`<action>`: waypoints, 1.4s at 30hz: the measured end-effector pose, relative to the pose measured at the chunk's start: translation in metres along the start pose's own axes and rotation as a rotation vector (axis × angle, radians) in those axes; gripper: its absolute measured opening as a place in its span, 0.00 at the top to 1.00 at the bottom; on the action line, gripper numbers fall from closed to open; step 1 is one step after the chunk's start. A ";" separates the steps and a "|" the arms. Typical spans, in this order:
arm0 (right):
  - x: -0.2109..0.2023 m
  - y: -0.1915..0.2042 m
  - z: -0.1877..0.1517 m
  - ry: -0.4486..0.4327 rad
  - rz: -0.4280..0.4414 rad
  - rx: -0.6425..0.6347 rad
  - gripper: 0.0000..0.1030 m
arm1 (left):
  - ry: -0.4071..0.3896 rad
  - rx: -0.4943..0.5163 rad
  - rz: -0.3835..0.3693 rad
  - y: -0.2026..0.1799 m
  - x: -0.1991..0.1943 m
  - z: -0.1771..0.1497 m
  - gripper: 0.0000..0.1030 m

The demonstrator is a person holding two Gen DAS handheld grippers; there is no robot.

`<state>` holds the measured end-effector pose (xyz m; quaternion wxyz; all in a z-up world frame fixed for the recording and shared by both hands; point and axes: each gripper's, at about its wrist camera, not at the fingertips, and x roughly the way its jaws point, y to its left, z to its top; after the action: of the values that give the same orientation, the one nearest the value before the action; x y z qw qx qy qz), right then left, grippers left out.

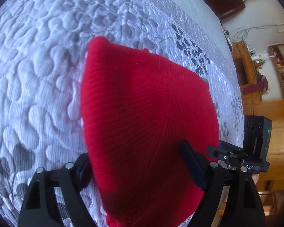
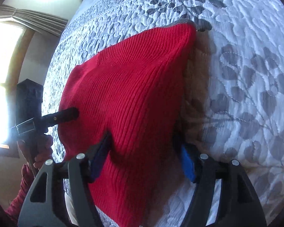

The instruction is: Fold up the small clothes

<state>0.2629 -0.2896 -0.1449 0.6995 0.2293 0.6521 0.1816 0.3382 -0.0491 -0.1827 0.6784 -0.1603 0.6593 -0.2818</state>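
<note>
We've got both grippers, left [image 1: 136, 162] and right [image 2: 142, 155], spread wide around the red knit [image 1: 142, 104] lying on the quilt [image 1: 37, 66] (pads look loose), so the fold could flop open.

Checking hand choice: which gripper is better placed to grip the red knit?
Probably left: the knit fills the gap of the left gripper, while the blue pad of the right gripper stands clear of it.

Red ribbed knit garment [image 1: 142, 109], folded into a peaked shape, on the quilted bedspread [image 1: 37, 75].
</note>
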 end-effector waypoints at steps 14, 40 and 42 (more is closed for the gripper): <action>-0.029 0.002 -0.011 -0.038 0.027 0.030 0.66 | -0.039 -0.050 -0.062 -0.027 -0.013 -0.022 0.68; -0.144 -0.152 -0.101 -0.082 0.019 0.120 0.46 | -0.011 0.065 -0.035 -0.180 0.091 -0.095 0.59; -0.153 -0.145 -0.114 -0.103 -0.011 0.090 0.40 | -0.009 0.066 -0.025 -0.179 0.083 -0.102 0.55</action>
<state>0.1298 -0.4851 -0.1043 0.7220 0.2660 0.6240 0.1360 0.2048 -0.2236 -0.1520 0.6828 -0.1472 0.6445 -0.3111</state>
